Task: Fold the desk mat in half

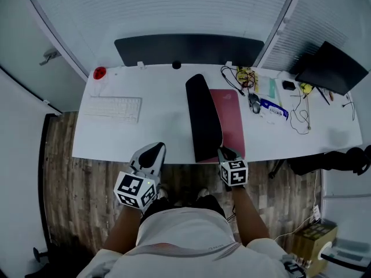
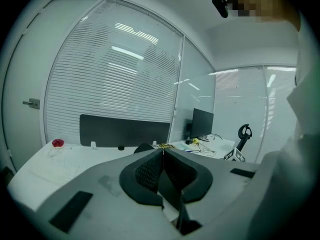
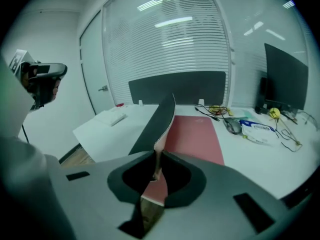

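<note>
The desk mat lies on the white desk (image 1: 156,129) right of centre, pink face (image 1: 232,120) up. Its left part is lifted and curled over, showing the black underside (image 1: 203,117). My right gripper (image 1: 226,153) is at the mat's near edge, shut on the lifted edge; in the right gripper view the black flap (image 3: 157,121) rises from between the jaws over the pink face (image 3: 192,136). My left gripper (image 1: 153,150) hangs at the desk's front edge, left of the mat, apart from it. Its jaws meet with nothing between them in the left gripper view (image 2: 161,156).
A white keyboard (image 1: 113,108) and a red object (image 1: 99,73) lie at the desk's left. Right of the mat are a mouse (image 1: 254,102), cables (image 1: 243,77), small items and a dark monitor (image 1: 333,68). A dark panel (image 1: 188,51) lines the back edge.
</note>
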A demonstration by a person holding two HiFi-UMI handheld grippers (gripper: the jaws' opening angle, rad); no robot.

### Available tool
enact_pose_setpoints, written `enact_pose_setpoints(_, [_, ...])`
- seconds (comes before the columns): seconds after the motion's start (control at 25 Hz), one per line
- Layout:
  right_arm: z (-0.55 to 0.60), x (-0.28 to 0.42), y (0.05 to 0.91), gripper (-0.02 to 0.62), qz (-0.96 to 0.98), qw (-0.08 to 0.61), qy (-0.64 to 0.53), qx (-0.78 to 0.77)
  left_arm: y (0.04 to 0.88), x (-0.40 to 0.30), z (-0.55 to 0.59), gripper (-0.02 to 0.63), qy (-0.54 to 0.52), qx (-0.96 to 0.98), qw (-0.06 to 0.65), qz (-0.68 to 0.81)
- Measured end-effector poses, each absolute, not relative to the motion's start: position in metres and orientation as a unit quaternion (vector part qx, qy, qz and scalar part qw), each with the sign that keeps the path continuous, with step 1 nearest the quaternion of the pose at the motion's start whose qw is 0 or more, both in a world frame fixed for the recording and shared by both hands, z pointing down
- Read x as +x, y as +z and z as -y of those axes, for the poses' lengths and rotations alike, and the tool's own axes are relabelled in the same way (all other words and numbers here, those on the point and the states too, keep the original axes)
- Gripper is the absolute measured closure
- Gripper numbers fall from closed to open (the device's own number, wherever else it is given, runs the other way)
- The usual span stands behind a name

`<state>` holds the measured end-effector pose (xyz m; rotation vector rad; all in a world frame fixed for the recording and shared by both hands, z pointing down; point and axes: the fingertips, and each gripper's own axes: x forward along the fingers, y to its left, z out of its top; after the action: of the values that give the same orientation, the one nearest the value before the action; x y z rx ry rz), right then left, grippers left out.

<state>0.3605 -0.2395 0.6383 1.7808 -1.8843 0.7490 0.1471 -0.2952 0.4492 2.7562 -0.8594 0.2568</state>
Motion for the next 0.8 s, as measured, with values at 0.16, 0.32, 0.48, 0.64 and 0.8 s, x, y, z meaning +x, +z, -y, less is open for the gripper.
enact_pose_setpoints(0.16, [0.211, 0.409, 0.676, 0.495, 0.64, 0.202, 0.329, 0.664, 0.45, 0.17, 0.287, 0.591, 0.09, 0.944, 0.121, 0.294])
enact_pose_setpoints(0.32, [0.171, 0.449, 0.719, 0.497, 0.593, 0.203, 0.38, 0.68, 0.452, 0.179, 0.273, 0.591, 0.096, 0.943, 0.123, 0.294])
enact_pose_setpoints(0.48, [0.163, 0.467, 0.726, 0.499, 0.587, 0.212, 0.376, 0.685, 0.454, 0.181, 0.27, 0.591, 0.101, 0.94, 0.126, 0.299])
enact_pose_setpoints(0.64, [0.169, 0.469, 0.727, 0.499, 0.591, 0.232, 0.36, 0.683, 0.453, 0.184, 0.266, 0.591, 0.101, 0.941, 0.124, 0.297])
enact_pose_setpoints(0.8, [0.17, 0.47, 0.729, 0.486, 0.581, 0.238, 0.358, 0.692, 0.452, 0.18, 0.265, 0.591, 0.1, 0.943, 0.126, 0.293])
